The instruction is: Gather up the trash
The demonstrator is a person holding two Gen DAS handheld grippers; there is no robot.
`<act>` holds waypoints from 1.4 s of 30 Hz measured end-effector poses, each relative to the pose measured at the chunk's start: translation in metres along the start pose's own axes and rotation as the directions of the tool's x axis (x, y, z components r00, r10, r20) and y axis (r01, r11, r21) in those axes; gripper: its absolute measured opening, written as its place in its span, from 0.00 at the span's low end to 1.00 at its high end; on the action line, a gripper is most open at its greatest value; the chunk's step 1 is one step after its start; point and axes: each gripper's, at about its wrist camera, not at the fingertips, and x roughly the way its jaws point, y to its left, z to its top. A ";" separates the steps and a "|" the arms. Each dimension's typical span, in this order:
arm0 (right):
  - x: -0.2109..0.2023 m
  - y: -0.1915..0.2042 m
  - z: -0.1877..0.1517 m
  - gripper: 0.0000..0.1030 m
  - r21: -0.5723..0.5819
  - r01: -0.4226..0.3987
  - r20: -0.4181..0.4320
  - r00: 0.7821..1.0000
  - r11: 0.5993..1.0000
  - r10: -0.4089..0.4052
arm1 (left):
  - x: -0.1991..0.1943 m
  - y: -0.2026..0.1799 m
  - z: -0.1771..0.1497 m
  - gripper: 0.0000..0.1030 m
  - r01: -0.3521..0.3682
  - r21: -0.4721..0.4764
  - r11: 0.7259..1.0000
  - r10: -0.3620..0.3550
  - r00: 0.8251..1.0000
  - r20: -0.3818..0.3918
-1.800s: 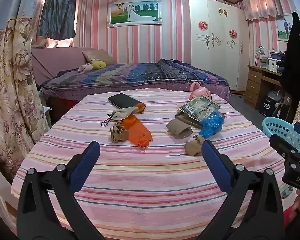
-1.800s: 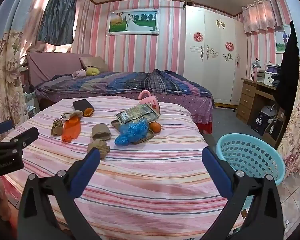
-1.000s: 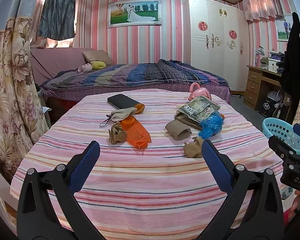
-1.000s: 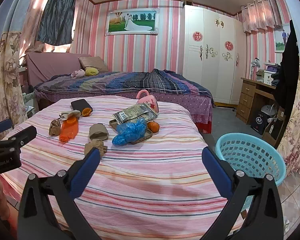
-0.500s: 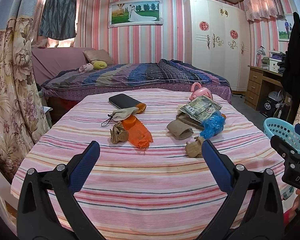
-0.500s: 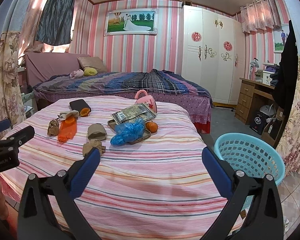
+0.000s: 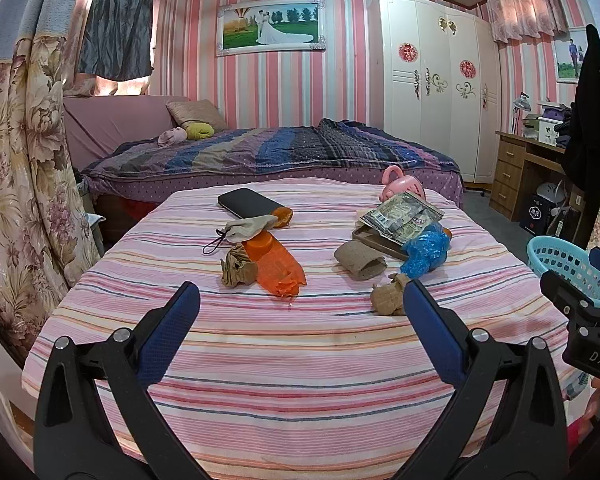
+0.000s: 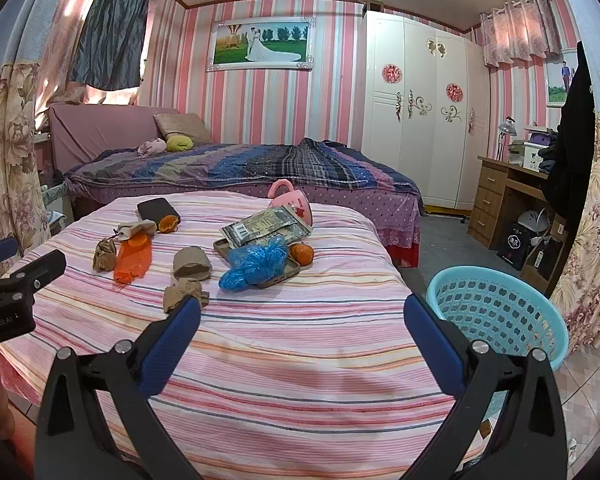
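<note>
Litter lies across the striped bedspread (image 7: 300, 344): a crumpled brown paper wad (image 7: 238, 268), an orange wrapper (image 7: 278, 266), a rolled brown paper (image 7: 360, 260), another brown wad (image 7: 390, 300), a blue plastic bag (image 7: 426, 248) and a silver foil packet (image 7: 400, 214). The same blue plastic bag (image 8: 256, 262) and orange wrapper (image 8: 134, 258) show in the right wrist view. A turquoise basket (image 8: 496, 312) stands on the floor at the right. My left gripper (image 7: 300, 308) is open above the near bedspread, holding nothing. My right gripper (image 8: 300, 316) is open too, short of the litter.
A black phone (image 7: 248, 202), a grey pouch (image 7: 246, 226), a pink mug (image 8: 292, 200), an orange fruit (image 8: 302, 252) and a flat tray (image 8: 274, 274) share the bedspread. A second bed (image 7: 268, 156) lies behind, a wardrobe (image 7: 432, 92) and desk (image 7: 520, 164) at the right, curtains (image 7: 16, 168) on the left.
Both views shift only slightly; the grippers hover in nearly the same place and stay open. Nothing on the bedspread has moved.
</note>
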 end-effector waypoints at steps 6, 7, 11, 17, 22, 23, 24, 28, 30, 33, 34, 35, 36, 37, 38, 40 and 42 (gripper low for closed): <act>0.000 0.000 0.000 0.96 0.001 0.002 0.002 1.000 1.000 -0.002 | -0.001 0.001 0.000 0.95 -0.001 -0.002 1.000 0.001 1.000 0.004; 0.001 -0.001 0.000 0.96 0.001 0.003 0.001 1.000 1.000 -0.003 | -0.001 0.000 0.000 0.95 -0.001 -0.001 1.000 0.001 1.000 0.002; -0.001 -0.001 0.000 0.96 0.002 0.003 0.002 1.000 1.000 -0.003 | -0.001 0.001 0.001 0.95 -0.002 0.000 1.000 0.002 1.000 0.003; 0.000 -0.003 0.001 0.96 0.000 0.006 0.002 1.000 1.000 -0.006 | -0.001 0.001 0.001 0.95 -0.001 -0.001 1.000 0.001 1.000 0.003; 0.000 -0.002 0.000 0.96 0.000 0.006 0.002 1.000 1.000 -0.006 | -0.001 0.001 0.001 0.95 -0.001 0.002 1.000 0.001 1.000 0.003; 0.000 -0.002 0.000 0.96 0.000 0.005 0.002 1.000 1.000 -0.005 | -0.001 0.001 0.001 0.95 -0.001 0.001 1.000 0.001 1.000 0.003; 0.000 -0.002 0.000 0.96 0.000 0.004 0.002 1.000 1.000 -0.004 | -0.001 0.001 0.000 0.95 -0.001 0.000 1.000 0.001 1.000 0.003; 0.000 -0.002 0.000 0.96 0.000 0.005 0.002 1.000 1.000 -0.005 | -0.001 0.000 0.000 0.95 -0.001 0.001 1.000 0.001 1.000 0.002; 0.000 -0.003 0.000 0.96 0.001 0.004 0.002 1.000 1.000 -0.004 | -0.001 0.000 0.000 0.95 -0.002 0.002 1.000 0.002 1.000 0.004; 0.000 -0.002 0.000 0.96 -0.001 0.005 0.002 1.000 1.000 -0.005 | -0.001 0.001 0.001 0.95 -0.003 0.003 1.000 0.003 1.000 0.006; 0.000 -0.002 0.000 0.96 -0.001 0.005 0.002 1.000 1.000 -0.005 | -0.001 0.001 0.001 0.95 -0.003 0.002 1.000 0.003 1.000 0.005; 0.000 -0.002 0.000 0.96 -0.001 0.005 0.002 1.000 1.000 -0.005 | -0.002 0.002 0.001 0.95 -0.004 0.005 1.000 0.004 1.000 0.005; 0.000 -0.002 0.000 0.96 -0.001 0.005 0.002 1.000 1.000 -0.005 | -0.002 0.003 0.001 0.95 -0.004 0.005 1.000 0.003 1.000 0.005; 0.000 -0.002 0.000 0.96 0.000 0.005 0.002 1.000 1.000 -0.005 | -0.002 0.003 0.001 0.95 -0.003 0.007 1.000 0.003 1.000 0.006; 0.000 -0.002 0.000 0.96 0.000 0.005 0.003 1.000 1.000 -0.005 | -0.002 0.003 0.001 0.95 -0.003 0.007 1.000 0.003 1.000 0.006; 0.000 -0.002 0.000 0.96 0.000 0.005 0.003 1.000 1.000 -0.005 | -0.002 0.004 0.002 0.95 -0.003 0.008 1.000 0.003 1.000 0.007; 0.000 -0.002 0.000 0.96 -0.001 0.005 0.003 1.000 1.000 -0.005 | -0.003 0.004 0.002 0.95 -0.005 0.008 1.000 0.005 1.000 0.007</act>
